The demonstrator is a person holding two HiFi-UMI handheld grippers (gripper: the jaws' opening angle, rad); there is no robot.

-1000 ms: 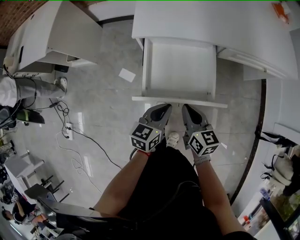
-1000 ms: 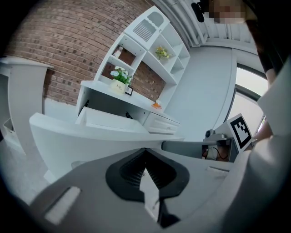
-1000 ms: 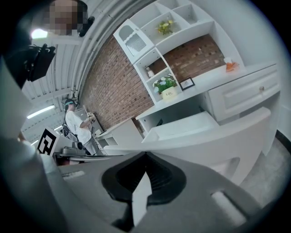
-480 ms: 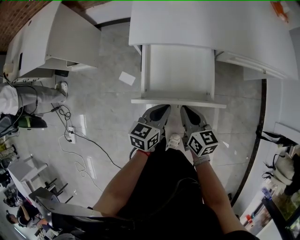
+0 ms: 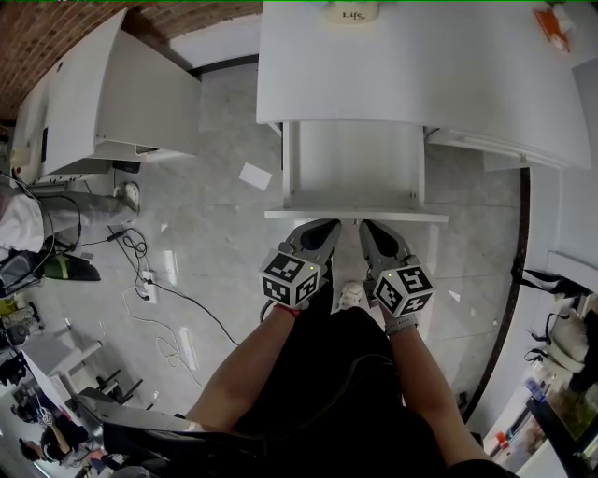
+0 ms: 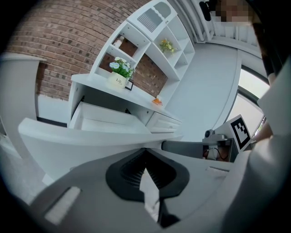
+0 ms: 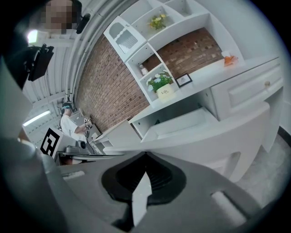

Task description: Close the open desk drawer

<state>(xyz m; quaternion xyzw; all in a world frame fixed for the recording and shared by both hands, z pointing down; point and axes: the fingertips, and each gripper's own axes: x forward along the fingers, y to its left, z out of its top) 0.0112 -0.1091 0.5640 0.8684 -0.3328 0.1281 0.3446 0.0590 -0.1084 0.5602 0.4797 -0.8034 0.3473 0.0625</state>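
Observation:
The white desk (image 5: 420, 65) has its middle drawer (image 5: 353, 163) partly pulled out, and the inside looks empty. The drawer's front panel (image 5: 355, 216) faces me. My left gripper (image 5: 327, 227) is shut and its tip rests against the panel left of centre. My right gripper (image 5: 366, 227) is shut too, touching the panel just right of centre. In the left gripper view the closed jaws (image 6: 145, 149) meet right under the drawer front (image 6: 91, 141). The right gripper view shows the same, with the jaw tips (image 7: 145, 154) against the drawer front (image 7: 204, 136).
A second white desk (image 5: 103, 84) stands at the left, with cables (image 5: 140, 271) and a paper scrap (image 5: 254, 175) on the tiled floor. A flower pot (image 5: 352, 11) and an orange object (image 5: 551, 23) sit on the desk top. A side drawer unit (image 5: 505, 149) juts out at right.
The drawer has slid further into the desk, so less of its inside shows. Both grippers have moved forward with the front panel and stayed shut.

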